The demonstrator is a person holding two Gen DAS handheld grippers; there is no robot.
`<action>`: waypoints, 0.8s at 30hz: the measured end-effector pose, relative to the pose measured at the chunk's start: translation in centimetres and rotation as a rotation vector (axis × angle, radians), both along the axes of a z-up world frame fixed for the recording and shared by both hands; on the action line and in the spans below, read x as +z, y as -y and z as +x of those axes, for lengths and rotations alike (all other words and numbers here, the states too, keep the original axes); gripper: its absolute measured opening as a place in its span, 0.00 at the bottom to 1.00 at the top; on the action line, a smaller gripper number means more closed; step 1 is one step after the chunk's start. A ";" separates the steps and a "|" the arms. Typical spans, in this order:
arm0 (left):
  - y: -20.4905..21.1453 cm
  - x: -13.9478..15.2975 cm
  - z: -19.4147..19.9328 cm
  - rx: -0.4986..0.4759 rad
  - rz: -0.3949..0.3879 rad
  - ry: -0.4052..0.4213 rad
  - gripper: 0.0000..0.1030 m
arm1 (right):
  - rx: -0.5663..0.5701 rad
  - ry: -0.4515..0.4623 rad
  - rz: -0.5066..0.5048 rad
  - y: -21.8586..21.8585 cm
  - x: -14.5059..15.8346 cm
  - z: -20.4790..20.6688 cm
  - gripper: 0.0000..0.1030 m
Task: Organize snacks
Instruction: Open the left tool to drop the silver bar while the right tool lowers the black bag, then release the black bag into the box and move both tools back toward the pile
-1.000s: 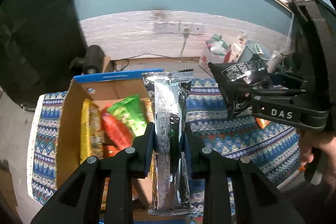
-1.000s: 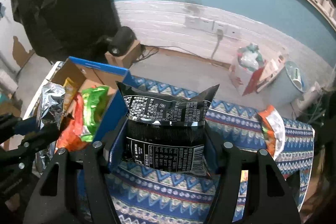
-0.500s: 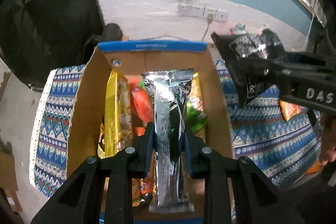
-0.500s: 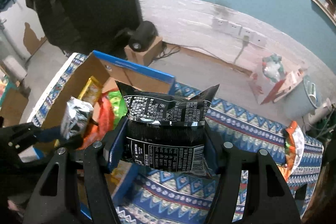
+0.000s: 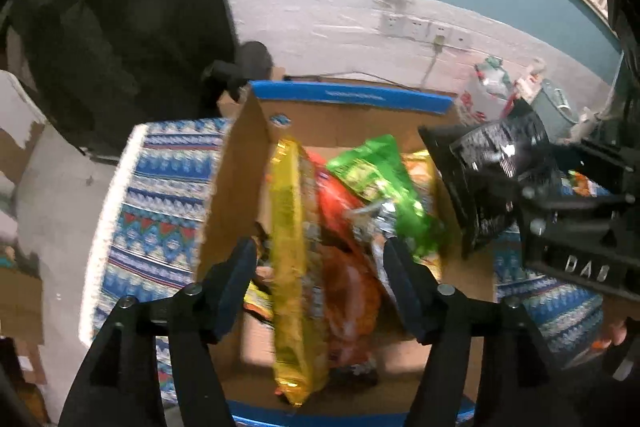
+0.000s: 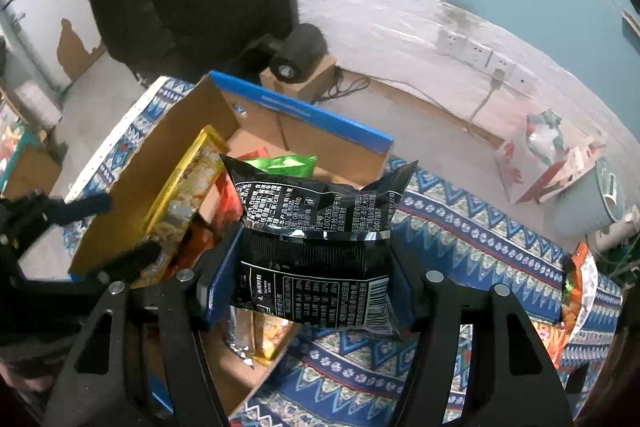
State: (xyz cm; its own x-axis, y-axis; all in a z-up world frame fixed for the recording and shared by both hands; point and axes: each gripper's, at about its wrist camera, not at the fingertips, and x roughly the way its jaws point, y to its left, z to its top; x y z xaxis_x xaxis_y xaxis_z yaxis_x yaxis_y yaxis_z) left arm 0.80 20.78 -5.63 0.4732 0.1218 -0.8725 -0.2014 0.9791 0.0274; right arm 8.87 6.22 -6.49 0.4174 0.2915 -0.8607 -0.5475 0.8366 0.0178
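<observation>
While left gripper (image 5: 316, 259) tilts down over cardboard box (image 5: 236, 163) at frame centre, jaws opening, nothing clamped, we see right gripper (image 6: 308, 279) clamped on black packet (image 6: 316, 235).

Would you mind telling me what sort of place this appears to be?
Probably a lived-in room at home, not a lab: a patterned tablecloth, a painted wall with sockets, and a cardboard box of snacks.

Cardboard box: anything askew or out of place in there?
Mostly a loose jumble in the cardboard box: the green packet lies tilted across the orange one, and the silver packet sits crooked beside them. One orange packet is out on the cloth.
</observation>
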 end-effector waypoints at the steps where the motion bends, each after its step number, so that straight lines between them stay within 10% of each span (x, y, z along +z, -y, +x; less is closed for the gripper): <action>1: -0.3 0.2 0.0 0.005 0.012 0.001 0.67 | 0.004 -0.003 -0.002 -0.2 -0.2 -0.1 0.63; 19: -5.4 1.3 -0.5 0.121 0.035 0.013 0.74 | 0.118 -0.062 0.024 -3.8 -1.7 -1.6 0.64; 24: -5.2 1.5 -0.4 0.120 0.037 0.017 0.75 | 0.134 -0.040 0.030 -3.5 -1.3 -2.1 0.79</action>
State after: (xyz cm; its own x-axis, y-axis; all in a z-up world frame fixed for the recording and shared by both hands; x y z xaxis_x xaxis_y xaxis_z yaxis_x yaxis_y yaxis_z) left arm 0.40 26.00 -4.15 0.4679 0.2106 -0.8583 -0.3178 0.9463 0.0589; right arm 6.75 9.75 -7.80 0.3384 0.3681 -0.8660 -0.6529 0.7546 0.0657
